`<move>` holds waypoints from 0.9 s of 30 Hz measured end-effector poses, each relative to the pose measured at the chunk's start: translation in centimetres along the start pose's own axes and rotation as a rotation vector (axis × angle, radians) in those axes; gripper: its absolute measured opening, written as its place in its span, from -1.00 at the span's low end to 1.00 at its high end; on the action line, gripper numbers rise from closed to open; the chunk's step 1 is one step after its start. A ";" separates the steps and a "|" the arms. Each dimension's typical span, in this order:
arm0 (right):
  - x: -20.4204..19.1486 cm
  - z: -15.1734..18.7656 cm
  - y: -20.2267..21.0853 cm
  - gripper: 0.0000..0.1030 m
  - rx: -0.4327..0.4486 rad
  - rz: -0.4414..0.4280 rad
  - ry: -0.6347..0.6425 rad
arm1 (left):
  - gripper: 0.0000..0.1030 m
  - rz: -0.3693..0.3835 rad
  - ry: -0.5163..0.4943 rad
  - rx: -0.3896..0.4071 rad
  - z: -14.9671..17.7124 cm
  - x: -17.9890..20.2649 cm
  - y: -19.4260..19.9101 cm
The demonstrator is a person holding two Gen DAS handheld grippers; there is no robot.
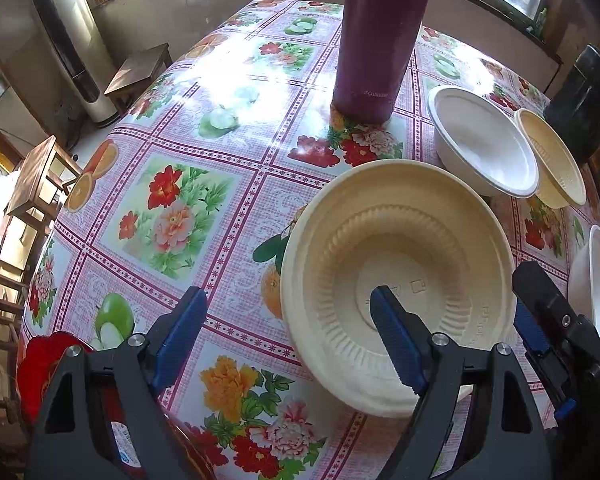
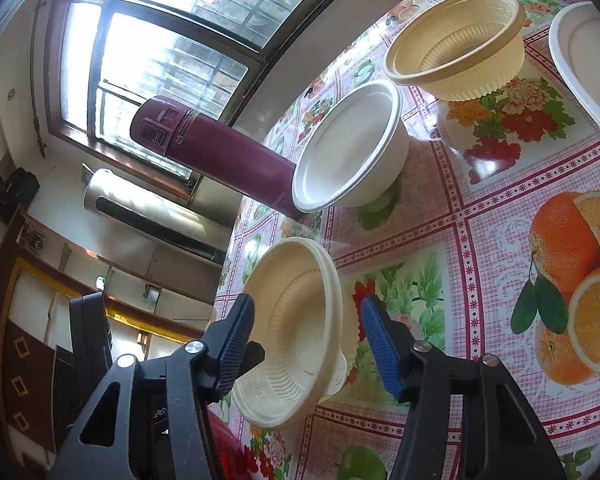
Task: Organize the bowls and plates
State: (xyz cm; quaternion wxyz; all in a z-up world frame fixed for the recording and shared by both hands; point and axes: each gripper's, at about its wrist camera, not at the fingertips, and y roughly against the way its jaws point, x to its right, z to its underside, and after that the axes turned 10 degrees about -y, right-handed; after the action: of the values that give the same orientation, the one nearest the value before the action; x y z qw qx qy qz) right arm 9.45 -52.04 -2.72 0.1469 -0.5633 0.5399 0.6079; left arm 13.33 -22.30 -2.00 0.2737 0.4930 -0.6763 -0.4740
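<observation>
Both the left gripper [image 1: 288, 336] and right gripper [image 2: 306, 344] gape wide around the cream bowl [image 1: 396, 280] near the table's [image 1: 188, 128] near edge, seemingly bracketing its rim for stacking.

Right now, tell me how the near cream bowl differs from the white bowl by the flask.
The cream bowl is yellowish, with a ribbed inner wall; the white bowl is plain and smooth. The cream bowl sits between the open right gripper's fingers; the white bowl stands free. Both rest upright on the tablecloth.
</observation>
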 end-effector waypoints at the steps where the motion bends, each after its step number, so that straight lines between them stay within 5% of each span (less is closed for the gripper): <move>1: 0.0 0.0 -0.2 -0.08 -0.004 0.003 0.001 | 0.64 -0.002 -0.001 0.001 0.0 0.0 -0.1; 10: 0.4 -0.1 -0.8 -0.78 0.003 0.073 0.023 | 0.57 -0.073 -0.032 0.078 0.0 -0.1 0.8; 16: 0.2 -0.1 -0.5 -0.81 0.027 0.088 0.041 | -0.19 -0.047 -0.036 0.040 0.1 -0.2 -0.4; 27: -1.7 0.8 -0.2 -0.82 0.040 0.053 0.120 | -0.41 0.029 -0.016 0.046 0.5 -0.5 0.4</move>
State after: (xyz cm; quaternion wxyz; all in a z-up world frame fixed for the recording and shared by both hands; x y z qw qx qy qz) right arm 9.69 -50.54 -1.52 0.1091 -0.5814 0.5744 0.5658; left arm 12.93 -21.60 -1.83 0.2638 0.4856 -0.6963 -0.4581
